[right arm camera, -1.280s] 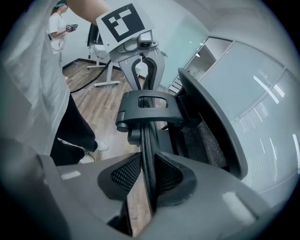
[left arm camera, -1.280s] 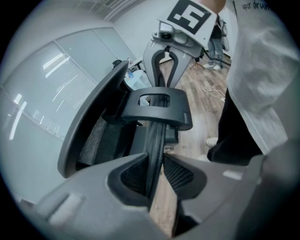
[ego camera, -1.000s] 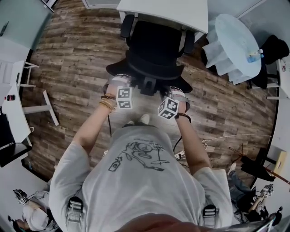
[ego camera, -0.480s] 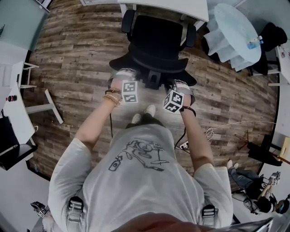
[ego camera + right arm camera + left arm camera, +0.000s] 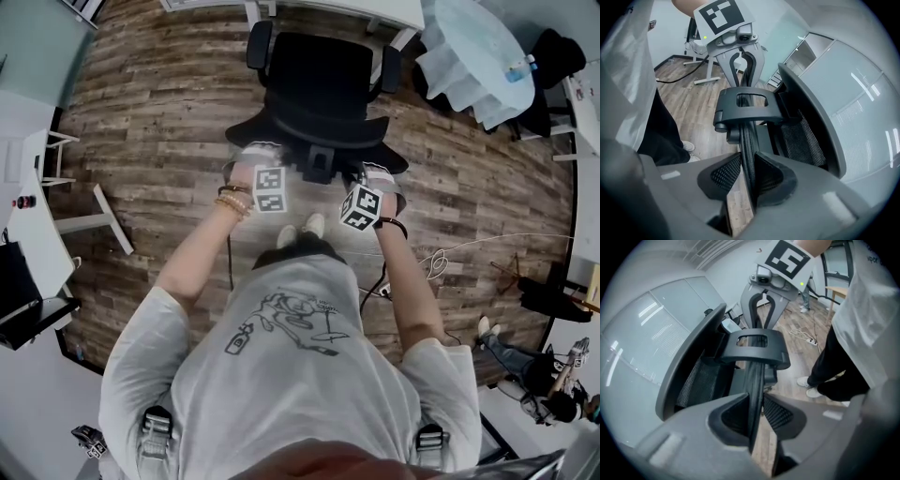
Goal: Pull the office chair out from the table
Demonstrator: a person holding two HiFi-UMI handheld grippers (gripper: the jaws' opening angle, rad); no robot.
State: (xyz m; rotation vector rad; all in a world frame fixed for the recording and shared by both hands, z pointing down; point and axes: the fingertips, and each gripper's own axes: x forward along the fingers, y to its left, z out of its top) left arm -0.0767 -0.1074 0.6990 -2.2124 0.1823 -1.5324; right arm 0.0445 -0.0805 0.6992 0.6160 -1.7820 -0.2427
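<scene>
The black office chair (image 5: 319,84) stands on the wood floor, its seat out from under the white table (image 5: 375,9) at the top edge. My left gripper (image 5: 253,164) and right gripper (image 5: 375,187) sit at the left and right ends of the backrest's top edge. In the left gripper view my left gripper (image 5: 752,425) is shut on the backrest's thin rim (image 5: 753,385), the pads pressed on both sides. In the right gripper view my right gripper (image 5: 749,180) clamps that rim (image 5: 747,140) the same way. Each gripper view shows the other gripper's marker cube beyond the backrest.
A round table under a pale cloth (image 5: 478,56) stands to the chair's right. White desk frames (image 5: 89,220) stand at the left. A cable (image 5: 441,267) loops on the floor by my right side. The person's shoes (image 5: 302,230) are just behind the chair.
The chair has rolled back from the white table with both grippers on its backrest. The table has slid toward the top edge of the head view, and the person has stepped back.
</scene>
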